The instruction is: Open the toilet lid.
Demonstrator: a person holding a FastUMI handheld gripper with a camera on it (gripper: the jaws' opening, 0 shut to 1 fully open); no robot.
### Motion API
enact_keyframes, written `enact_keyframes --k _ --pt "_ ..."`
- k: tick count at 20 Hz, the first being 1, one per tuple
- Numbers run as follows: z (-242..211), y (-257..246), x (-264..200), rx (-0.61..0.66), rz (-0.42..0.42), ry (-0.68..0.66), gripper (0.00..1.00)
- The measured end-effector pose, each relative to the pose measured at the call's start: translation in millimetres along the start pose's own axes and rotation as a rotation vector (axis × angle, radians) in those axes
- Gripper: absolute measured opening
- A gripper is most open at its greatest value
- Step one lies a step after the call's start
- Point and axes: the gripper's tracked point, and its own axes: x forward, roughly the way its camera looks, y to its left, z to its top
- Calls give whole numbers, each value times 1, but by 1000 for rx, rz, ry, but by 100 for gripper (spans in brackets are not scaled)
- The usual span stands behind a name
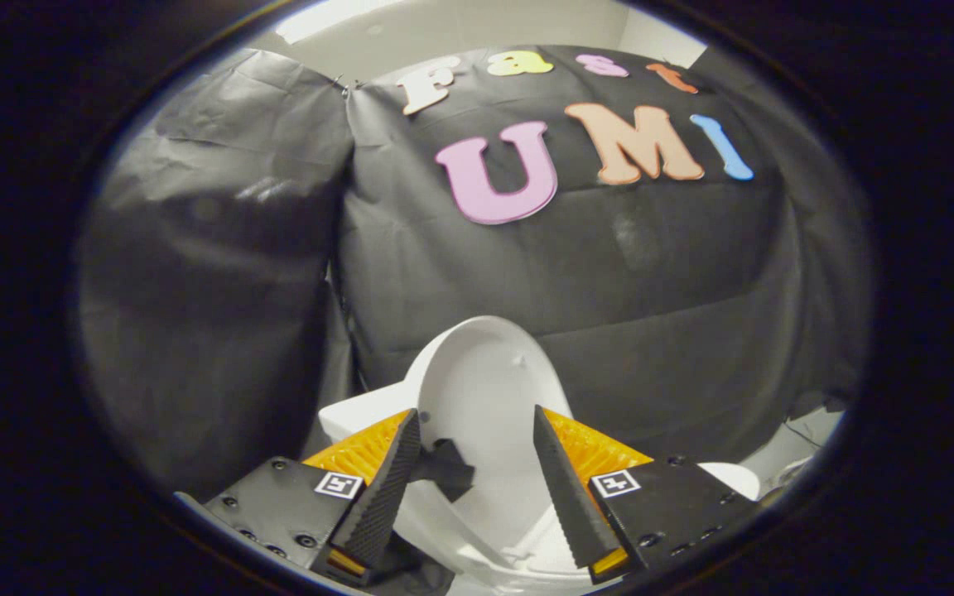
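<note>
**Lid raised, tool spread wide in front of it**

The toilet lid (485,389) stands tilted up and back toward the black cloth wall (651,273), its pale inner face turned to the camera. It sits between and just beyond the two fingers of the tool (477,426), which are spread wide apart and press on nothing; the tool is released. A small dark tab (444,472) lies just inside the left finger, against the lid's lower edge; whether it is a handle fixed to the lid cannot be told. Below the lid, between the fingers, the white toilet rim (518,546) curves down toward the camera.

Judging from the pose of the lid, the opening looks largely done: the lid is well off the seat. Whether it rests fully against its stop or the wall behind is not clear. If it is not yet settled, the next move calls for a gentle push on the upper part of the lid with one finger, so that it leans back and stays there without bouncing forward. If it is settled, the tool only needs to draw straight away without catching the dark tab.

The booth is draped in creased black cloth on the back and left sides, with a pale ceiling (444,33) above. A white fixture (800,447) shows low at the right, beyond the right finger.
</note>
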Motion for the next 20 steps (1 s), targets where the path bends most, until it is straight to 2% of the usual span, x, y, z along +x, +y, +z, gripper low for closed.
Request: enact_keyframes --k 3,7,11,20 --pt "20 -51 -18 -18 -80 -34 85" --pt "33 -121 -47 -62 -165 -33 81" --pt "26 -179 -78 -91 -201 21 80" --pt "0 -252 -135 -131 -130 125 80"
